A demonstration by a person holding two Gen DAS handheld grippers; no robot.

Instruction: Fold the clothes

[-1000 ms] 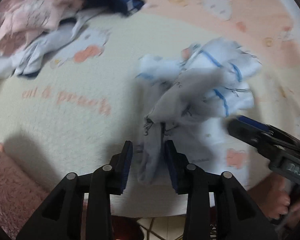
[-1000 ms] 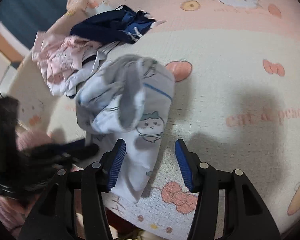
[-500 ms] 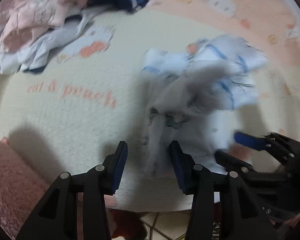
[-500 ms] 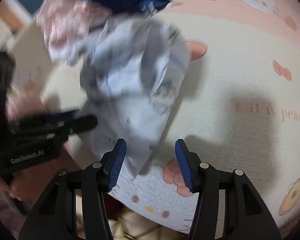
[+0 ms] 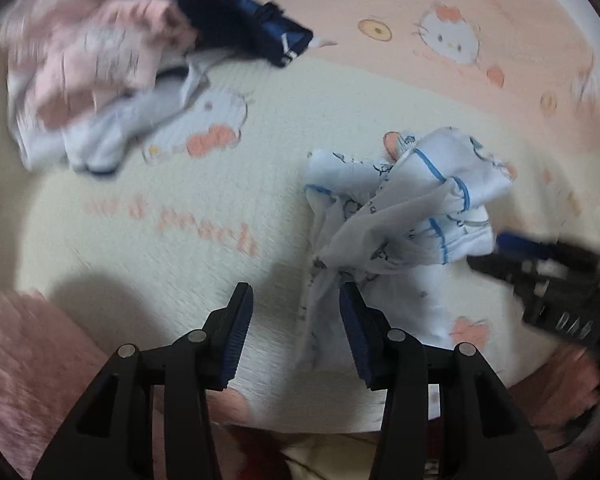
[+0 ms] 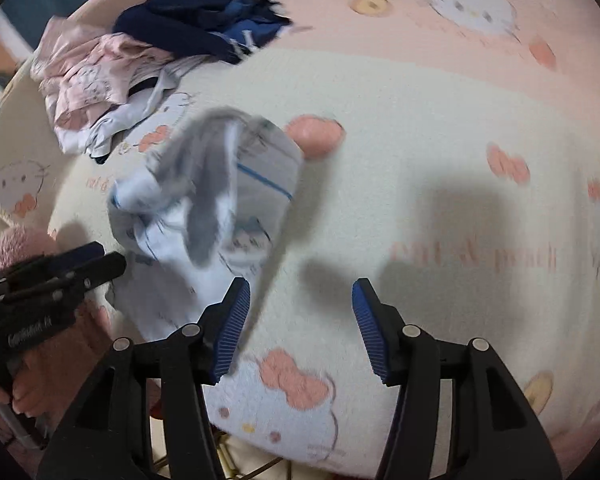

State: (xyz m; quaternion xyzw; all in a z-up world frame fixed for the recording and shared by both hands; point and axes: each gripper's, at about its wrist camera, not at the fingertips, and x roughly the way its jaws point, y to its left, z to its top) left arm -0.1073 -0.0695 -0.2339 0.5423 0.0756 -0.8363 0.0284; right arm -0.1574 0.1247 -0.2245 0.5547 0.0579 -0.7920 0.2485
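A: The crumpled white cotton garment with blue trim and small cartoon prints (image 5: pixel 404 216) lies bunched on the cream and pink cartoon-cat bedspread (image 5: pixel 180 208), at centre right of our left wrist view. In our right wrist view it (image 6: pixel 204 216) sits left of centre, blurred.

B: And our left gripper (image 5: pixel 296 332)? We see its blue-padded fingers (image 5: pixel 236 332) spread apart at the bottom of the frame, with a hanging fold of the white garment beside the right-hand pad. We cannot tell whether it touches.

A: Our right gripper (image 6: pixel 298 328) stands wide open too, its left-hand pad at the garment's lower edge and nothing between the pads but bedspread.

B: In the upper left of both frames we see a heap: a pale pink printed top (image 5: pixel 96 64), a dark navy garment (image 5: pixel 236 28) behind it, and a white piece (image 5: pixel 112 132) underneath.

A: A fuzzy pink cushion (image 5: pixel 24 368) fills the lower left of our left wrist view.
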